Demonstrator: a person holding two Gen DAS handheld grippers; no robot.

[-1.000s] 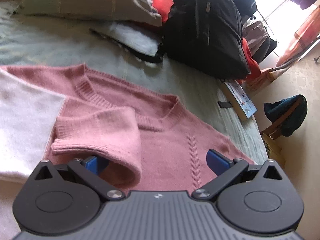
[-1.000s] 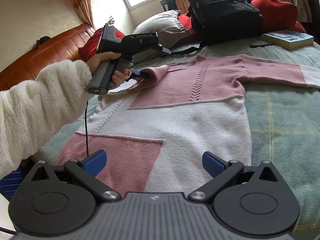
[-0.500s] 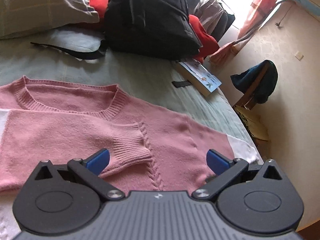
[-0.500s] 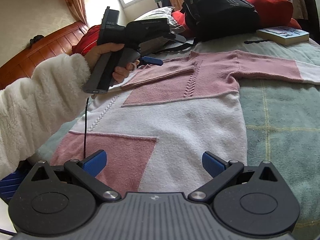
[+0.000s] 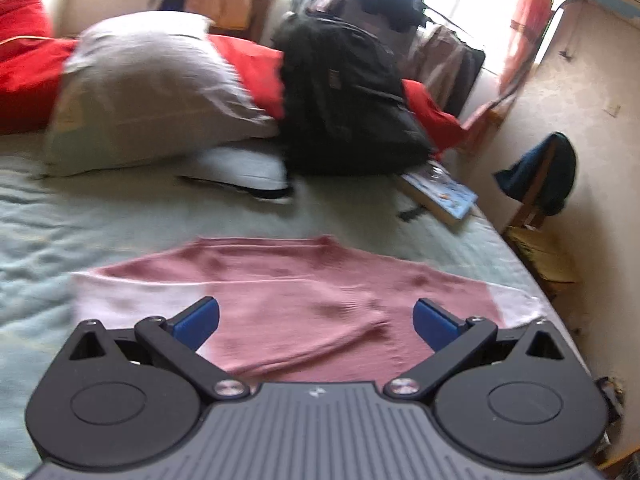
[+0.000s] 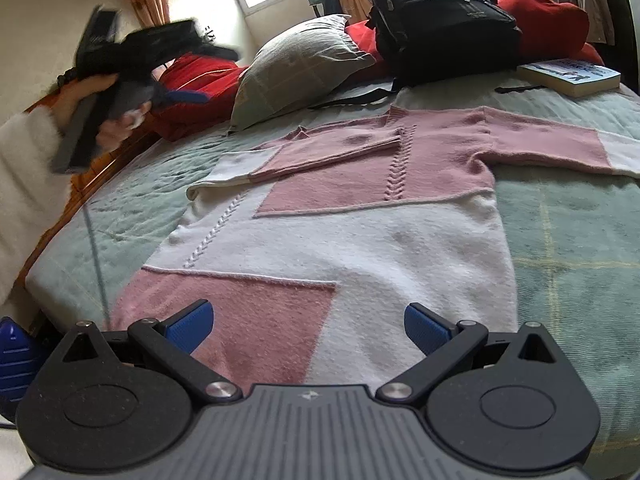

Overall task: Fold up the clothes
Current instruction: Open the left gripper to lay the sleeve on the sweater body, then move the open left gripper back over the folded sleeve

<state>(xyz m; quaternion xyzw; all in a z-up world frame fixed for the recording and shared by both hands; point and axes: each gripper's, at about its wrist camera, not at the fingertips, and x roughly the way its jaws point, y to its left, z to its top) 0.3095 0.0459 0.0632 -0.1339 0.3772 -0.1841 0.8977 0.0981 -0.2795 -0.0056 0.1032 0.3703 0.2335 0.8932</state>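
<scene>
While the sweater (image 6: 340,216) lies flat on the bed (image 6: 568,240), one sleeve folded across, both grippers' jaws look spread, empty; left view's blurry.

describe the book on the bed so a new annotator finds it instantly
Start at the big black backpack standing at the head of the bed. The book lies flat on the green bedspread just beside it, beyond the sweater. It is the only hard, flat-edged thing among cushions and clothes.
</scene>
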